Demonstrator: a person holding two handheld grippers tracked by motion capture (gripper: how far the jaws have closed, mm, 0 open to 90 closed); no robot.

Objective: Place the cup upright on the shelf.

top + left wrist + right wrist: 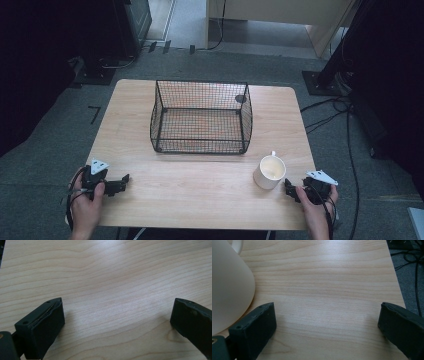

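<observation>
With both the right gripper (291, 190) and left gripper (122, 183) spread wide and empty, the cream mug (269, 172) stood at the wire basket's (201, 116) 5 o'clock, where a careless nudge from the nearer jaw could have tipped it.

Cream-white mug (269, 172) near the table's (200, 190) front right corner, pale inside & out, plain, no print. Table: light wood, wavy grain w/ darker streaks. Wire basket (201, 117) at the back-centre: black mesh, fine square grid; the wood seen thru its floor reads reddish-brown. Left gripper (125, 179) & right gripper (287, 186): matt black jaws, each w/ a pale grey plate on top. Floor round the table: dull grey.
</observation>
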